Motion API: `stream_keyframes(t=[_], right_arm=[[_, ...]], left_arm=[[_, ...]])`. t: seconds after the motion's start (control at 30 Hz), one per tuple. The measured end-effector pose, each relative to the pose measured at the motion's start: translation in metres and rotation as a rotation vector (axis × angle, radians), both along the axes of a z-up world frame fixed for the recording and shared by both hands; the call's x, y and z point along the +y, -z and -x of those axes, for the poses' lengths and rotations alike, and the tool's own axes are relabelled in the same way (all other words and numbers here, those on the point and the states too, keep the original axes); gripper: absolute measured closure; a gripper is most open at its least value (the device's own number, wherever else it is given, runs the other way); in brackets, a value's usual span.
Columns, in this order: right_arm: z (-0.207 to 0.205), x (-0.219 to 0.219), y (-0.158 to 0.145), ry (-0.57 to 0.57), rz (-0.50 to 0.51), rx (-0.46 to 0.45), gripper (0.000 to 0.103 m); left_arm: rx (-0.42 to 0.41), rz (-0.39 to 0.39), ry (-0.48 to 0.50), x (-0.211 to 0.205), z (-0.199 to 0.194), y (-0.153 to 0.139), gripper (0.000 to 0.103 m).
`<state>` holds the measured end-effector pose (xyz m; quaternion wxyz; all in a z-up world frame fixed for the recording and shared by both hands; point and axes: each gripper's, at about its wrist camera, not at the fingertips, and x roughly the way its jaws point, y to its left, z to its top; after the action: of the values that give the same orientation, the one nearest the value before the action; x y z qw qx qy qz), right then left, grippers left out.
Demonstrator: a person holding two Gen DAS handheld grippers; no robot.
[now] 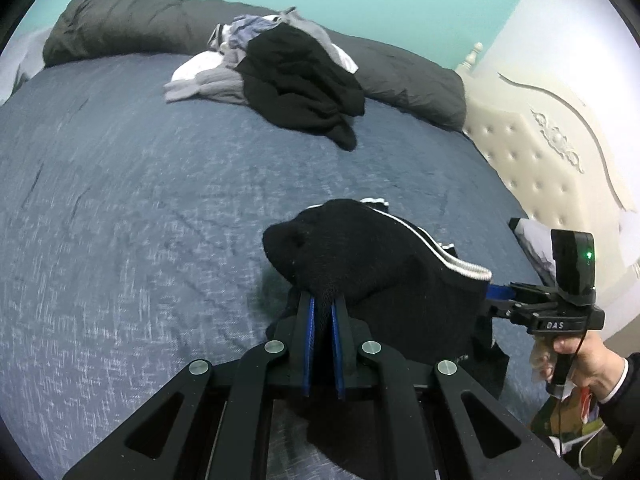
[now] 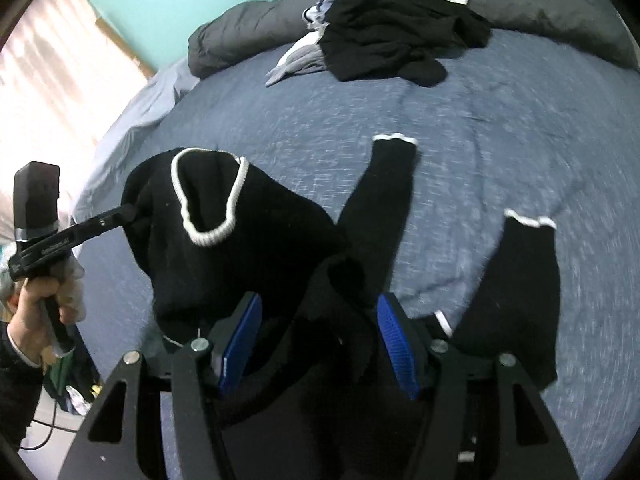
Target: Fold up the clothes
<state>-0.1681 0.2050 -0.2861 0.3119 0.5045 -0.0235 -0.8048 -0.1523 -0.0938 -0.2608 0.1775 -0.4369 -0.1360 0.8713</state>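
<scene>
My left gripper [image 1: 323,304] is clamped tight on a bunched fold of the black sweater [image 1: 360,256], so that end is lifted off the bed [image 1: 120,200] right at the fingertips. My right gripper [image 2: 318,316] has its blue pads [image 2: 394,340] spread fairly wide with a hump of the same sweater sitting between them; as far as I can see the pads aren't pressing on it, though the black-on-black makes it hard to call. The sweater is black knit with white ribbed trim at the neckline [image 2: 208,200] and cuffs, both sleeves [image 2: 380,200] lying out flat on the blue cover past my right gripper. Further back, a pile of unfolded clothes [image 1: 288,76] sits against the grey duvet [image 1: 132,20].
</scene>
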Motion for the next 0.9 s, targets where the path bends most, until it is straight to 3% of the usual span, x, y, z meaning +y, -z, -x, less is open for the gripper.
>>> stream_keyframes(t=[0.27,0.4,0.43,0.7,0.9], right_arm=[[0.006,-0.047,0.024,-0.120,-0.045,-0.017,0.042],[0.004,-0.050,0.030,-0.137,-0.031,-0.015,0.090],[0.002,-0.051,0.029,-0.145,-0.038,-0.005,0.096],[-0.035,-0.023,-0.020,-0.230,-0.009,0.152,0.099],[-0.071,-0.018,-0.026,-0.354,-0.033,0.113,0.099]], left_arm=[[-0.021,-0.025,-0.012,-0.011,-0.004,0.012,0.095],[-0.026,-0.019,-0.006,-0.011,-0.005,0.014,0.095],[-0.026,-0.018,-0.006,-0.011,-0.005,0.014,0.095],[-0.029,-0.009,0.009,-0.006,-0.012,0.011,0.095],[-0.034,0.005,0.040,0.007,-0.024,0.007,0.095]])
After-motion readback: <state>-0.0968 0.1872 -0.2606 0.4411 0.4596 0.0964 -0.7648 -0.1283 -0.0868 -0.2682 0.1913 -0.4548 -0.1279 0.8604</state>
